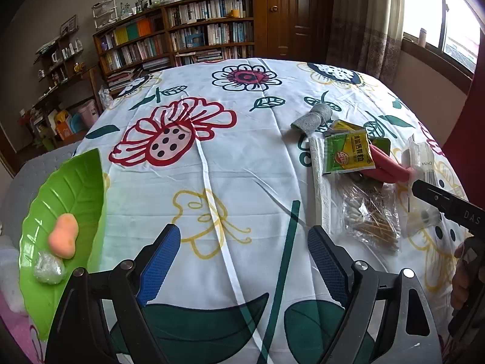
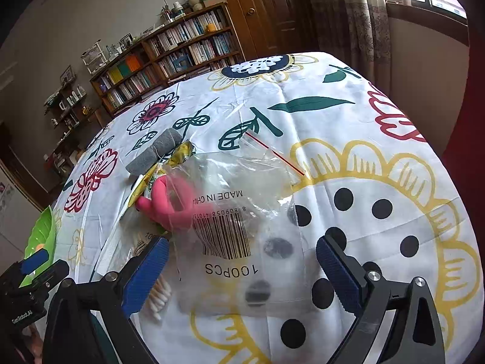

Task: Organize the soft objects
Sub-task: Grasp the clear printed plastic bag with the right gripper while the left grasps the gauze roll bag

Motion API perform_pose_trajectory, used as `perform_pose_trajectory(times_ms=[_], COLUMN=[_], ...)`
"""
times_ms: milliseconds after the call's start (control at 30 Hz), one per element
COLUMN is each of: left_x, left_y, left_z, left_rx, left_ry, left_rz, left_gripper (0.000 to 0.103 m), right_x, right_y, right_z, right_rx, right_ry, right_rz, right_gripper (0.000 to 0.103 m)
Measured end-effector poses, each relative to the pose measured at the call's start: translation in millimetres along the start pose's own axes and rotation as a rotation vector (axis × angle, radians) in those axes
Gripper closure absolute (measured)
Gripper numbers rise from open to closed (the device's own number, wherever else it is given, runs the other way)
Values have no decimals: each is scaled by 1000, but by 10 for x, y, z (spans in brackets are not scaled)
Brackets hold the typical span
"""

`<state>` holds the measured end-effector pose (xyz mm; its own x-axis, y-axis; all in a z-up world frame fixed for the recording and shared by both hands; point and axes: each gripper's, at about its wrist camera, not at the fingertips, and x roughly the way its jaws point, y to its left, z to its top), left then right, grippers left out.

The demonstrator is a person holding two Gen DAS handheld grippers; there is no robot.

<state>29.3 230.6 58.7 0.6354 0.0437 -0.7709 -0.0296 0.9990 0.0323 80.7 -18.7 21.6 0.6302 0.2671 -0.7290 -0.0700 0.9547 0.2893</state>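
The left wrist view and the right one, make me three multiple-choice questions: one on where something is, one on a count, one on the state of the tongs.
1. Where is the orange sponge?
A. On the green leaf plate
B. Under the clear bag
C. On the bookshelf

2. How many things lie on the plate?
A. Four
B. Two
C. None

3. How do the right tongs stand?
A. Shut on the pink item
B. Shut, empty
C. Open over the clear bag

Answers: 1 A, the sponge rests in the plate beside a clear wrapped ball. 2 B, only those two show. 3 C, both blue pads stand wide apart, gripping nothing.
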Motion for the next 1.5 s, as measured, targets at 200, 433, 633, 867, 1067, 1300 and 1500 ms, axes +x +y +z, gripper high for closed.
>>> perform_pose_trajectory(times_ms=[200, 433, 633, 867, 1067, 1300, 1500], left_x=[72, 113, 114, 163, 210, 280, 443], left_y=[-106, -220, -333, -516, -791, -1263, -1603], left_z=[56, 115, 153, 216, 309, 490, 635], left_rx=[19, 41, 65, 84, 119, 205, 240], left_ry=[9, 10, 6, 22, 27, 13, 30], left_rz=[-5, -15, -28, -87, -137, -229, -299], left_gripper=[16, 16, 16, 16, 16, 16, 16], right_x=[46, 7, -139, -309, -401, -488, -533], right_y=[-18, -98, -176, -311, -416, -556, -690], right_z=[-11, 5, -24, -90, -144, -175, -199], right_rx=[-12, 4, 30, 65, 88, 111, 133], right_ry=[0, -5, -20, -35, -43, -57, -67], right_rz=[29, 31, 51, 55, 61, 65, 58], right_gripper=[19, 63, 78, 81, 81, 81, 81])
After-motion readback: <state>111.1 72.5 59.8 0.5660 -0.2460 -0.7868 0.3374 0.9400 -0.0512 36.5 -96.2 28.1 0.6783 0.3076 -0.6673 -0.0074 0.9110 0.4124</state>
